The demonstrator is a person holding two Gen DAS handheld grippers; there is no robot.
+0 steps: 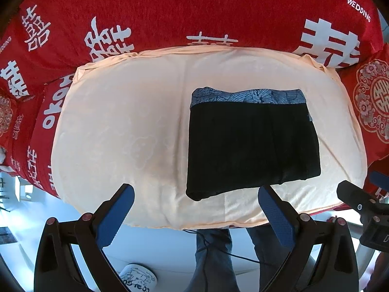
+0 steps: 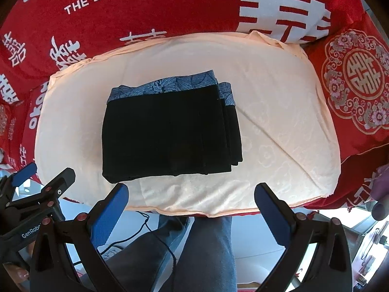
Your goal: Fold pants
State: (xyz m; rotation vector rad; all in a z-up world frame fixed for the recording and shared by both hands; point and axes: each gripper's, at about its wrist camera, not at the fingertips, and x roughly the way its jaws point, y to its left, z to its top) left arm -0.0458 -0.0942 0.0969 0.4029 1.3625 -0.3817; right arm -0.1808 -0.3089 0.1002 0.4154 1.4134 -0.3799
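**Folded pants lying on cushion, both grippers empty**

The black fabric pants with a blue-grey patterned waistband (image 1: 252,143) lie folded into a compact, roughly rectangular stack on the pale peach cushion with a faint embossed cloud pattern (image 1: 121,126). The waistband edge points away from the cameras, toward the red bedding printed with white characters and "THE BIGDAY" (image 1: 170,12); the plain black folded edge faces the near side. The long axis of the stack runs near to far, slightly skewed. In the right wrist view the layers are stepped along the right side, with a second strip of waistband showing there. The black cloth looks smooth, without loose ends.

The left gripper (image 1: 195,215) hovers just short of the near cushion edge, its blue-padded fingers spread wide, nothing between them. The right gripper (image 2: 192,213) is likewise wide apart and empty, near the pants' front edge without touching. Below the cushion edge, a person's legs in blue-grey trousers (image 2: 206,250) are visible.
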